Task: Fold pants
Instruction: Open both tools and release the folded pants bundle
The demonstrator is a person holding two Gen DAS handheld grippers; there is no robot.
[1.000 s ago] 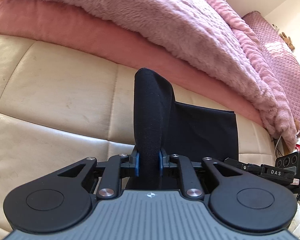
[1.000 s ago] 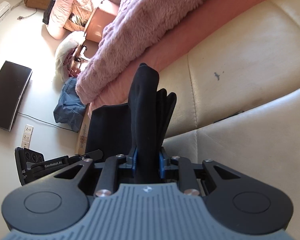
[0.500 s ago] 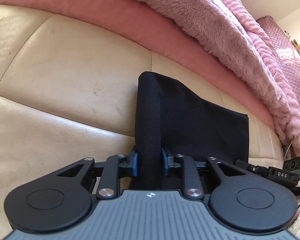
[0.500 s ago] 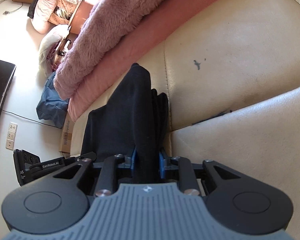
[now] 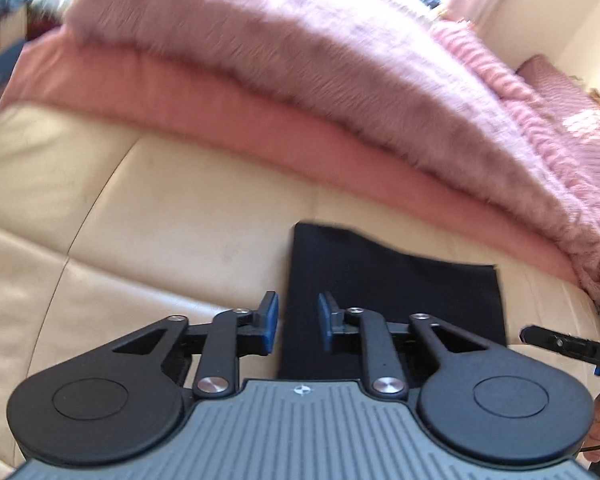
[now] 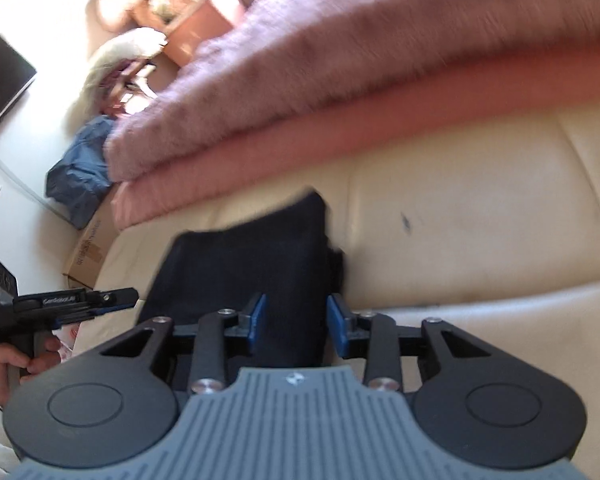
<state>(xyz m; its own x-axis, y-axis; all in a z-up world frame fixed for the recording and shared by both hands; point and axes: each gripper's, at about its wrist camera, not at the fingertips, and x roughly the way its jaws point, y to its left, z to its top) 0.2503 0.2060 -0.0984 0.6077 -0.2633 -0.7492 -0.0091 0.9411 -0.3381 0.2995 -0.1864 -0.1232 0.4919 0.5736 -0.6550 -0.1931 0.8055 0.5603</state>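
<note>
The black pants (image 5: 392,292) lie folded flat in a rectangle on the cream leather sofa (image 5: 140,220). My left gripper (image 5: 298,322) is open over the pants' left edge, its blue pads apart and holding nothing. In the right wrist view the pants (image 6: 252,268) lie flat with a slightly bunched right edge. My right gripper (image 6: 296,320) is open above that right part, holding nothing. The other gripper shows at the edge of each view, the right one (image 5: 572,350) and the left one (image 6: 60,304).
A pink blanket and a fluffy mauve throw (image 5: 300,80) are piled along the sofa's back just beyond the pants. In the right wrist view a blue bag (image 6: 80,176), a cardboard box (image 6: 88,252) and a dark screen (image 6: 0,80) stand past the sofa's left end.
Both grippers have opened and let go of the pants. The raised folds they pinched have dropped flat onto the sofa. Both views are blurred from motion.
</note>
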